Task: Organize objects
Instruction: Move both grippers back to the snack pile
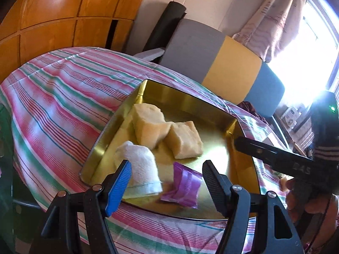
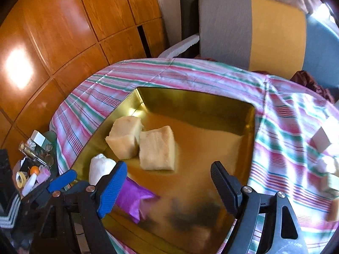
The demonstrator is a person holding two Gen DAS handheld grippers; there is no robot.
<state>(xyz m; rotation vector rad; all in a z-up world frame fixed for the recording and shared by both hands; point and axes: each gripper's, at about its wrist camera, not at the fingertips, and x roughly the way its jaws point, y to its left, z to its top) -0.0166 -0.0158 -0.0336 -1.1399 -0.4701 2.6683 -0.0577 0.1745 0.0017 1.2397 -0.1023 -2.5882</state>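
A gold metal tray [image 1: 186, 99] [image 2: 195, 103] sits on a striped tablecloth. In it lie two beige sponge blocks [image 1: 148, 124] [image 2: 125, 135], [image 1: 184, 139] [image 2: 157, 148], a white rolled cloth [image 1: 139, 163] [image 2: 98, 167] and a purple packet [image 1: 184, 187] [image 2: 131, 196]. My left gripper [image 1: 167, 182] is open just above the tray's near edge, the cloth and packet between its fingers. My right gripper [image 2: 167, 186] is open and empty over the tray's near part; its arm shows in the left wrist view [image 1: 275, 156].
The striped tablecloth [image 1: 63, 97] [image 2: 286, 127] covers a round table. Small pale objects [image 2: 326, 165] lie on the cloth at the right. A grey, yellow and blue chair [image 1: 222, 63] [image 2: 254, 31] stands behind. A cluttered side shelf [image 2: 34, 169] is at the left, by wooden wardrobe doors [image 2: 53, 42].
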